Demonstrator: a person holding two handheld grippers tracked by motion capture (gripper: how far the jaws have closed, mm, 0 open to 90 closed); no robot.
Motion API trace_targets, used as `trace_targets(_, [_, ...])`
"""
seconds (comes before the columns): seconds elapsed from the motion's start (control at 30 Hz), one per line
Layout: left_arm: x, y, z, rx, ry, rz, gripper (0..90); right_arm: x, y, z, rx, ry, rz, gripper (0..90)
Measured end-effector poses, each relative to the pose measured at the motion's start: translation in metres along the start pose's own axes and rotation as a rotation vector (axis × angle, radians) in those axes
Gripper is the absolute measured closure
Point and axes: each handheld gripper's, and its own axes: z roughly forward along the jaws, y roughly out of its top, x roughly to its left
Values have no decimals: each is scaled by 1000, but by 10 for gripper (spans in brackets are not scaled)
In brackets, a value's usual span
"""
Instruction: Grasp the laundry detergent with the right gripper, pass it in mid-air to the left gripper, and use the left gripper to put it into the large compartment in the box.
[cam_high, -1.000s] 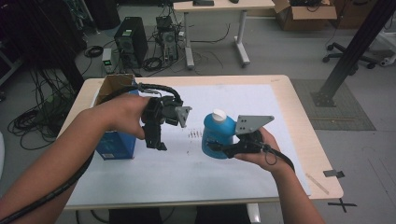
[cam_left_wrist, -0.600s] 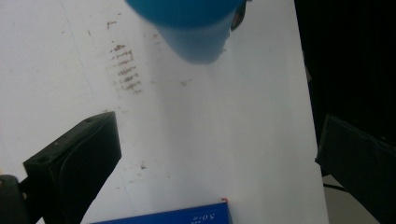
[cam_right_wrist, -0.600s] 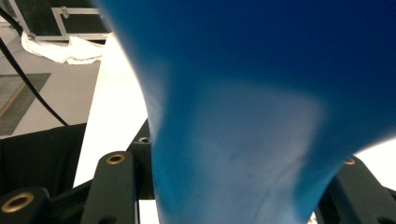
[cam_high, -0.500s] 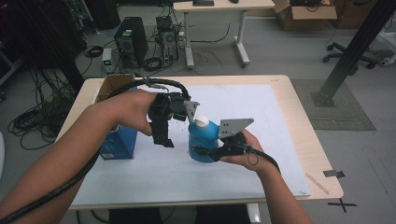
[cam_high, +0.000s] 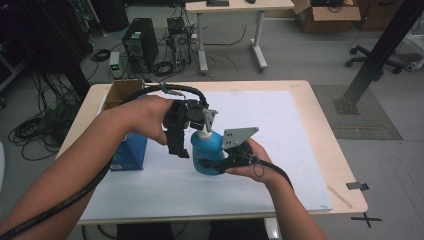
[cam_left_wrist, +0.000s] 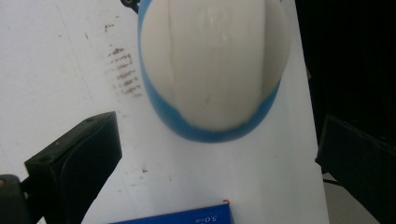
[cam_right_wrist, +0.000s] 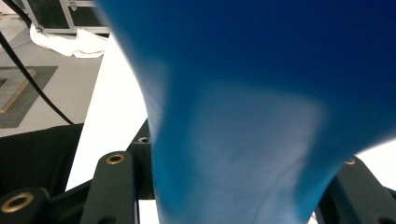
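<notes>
Two tools are meeting over the middle of the worktop (cam_high: 310, 150), one in each hand. Right tool (cam_high: 207, 162) is clamping a blue bottle (cam_high: 206, 152) by its lower body, jaws pressing in from both sides; in the right gripper view the bottle (cam_right_wrist: 261, 116) is sitting squeezed between the black jaws. Bottle is standing upright on the white sheet (cam_high: 270, 120), near the front centre, white cap (cam_high: 204, 134) on top. Left tool (cam_high: 186, 131) is hanging just above and beside the cap, pointing down. In the left gripper view its two jaws are standing wide apart, the cap (cam_left_wrist: 210, 60) showing between and beyond them, nothing pressed between the pads. Blue box (cam_high: 129, 152) is standing at the left of the sheet, close behind the left forearm, and a cardboard box (cam_high: 122, 91) is sitting at the far left corner. Smudged marks (cam_left_wrist: 123, 65) are showing on the sheet beside the bottle.
</notes>
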Motion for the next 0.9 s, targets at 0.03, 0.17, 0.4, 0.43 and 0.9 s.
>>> trace_targets(0.03, [0,0,0,1,2,2,3,0,0,1,1,2,0,450])
trace_targets(0.17, [0,1,0,2,5,1,3,0,1,6,5,4,-2,450])
trace_targets(0.4, [-1,4,1,14,6,-4,3,-1,4,13,3,9,-5,449])
trace_targets(0.43, [-1,5,1,14,8,-2,3,-2,5,14,3,7,-6,449])
trace_targets(0.9, [-3,8,1,31,61,28,4,-4,14,22,-23,9,-4,448])
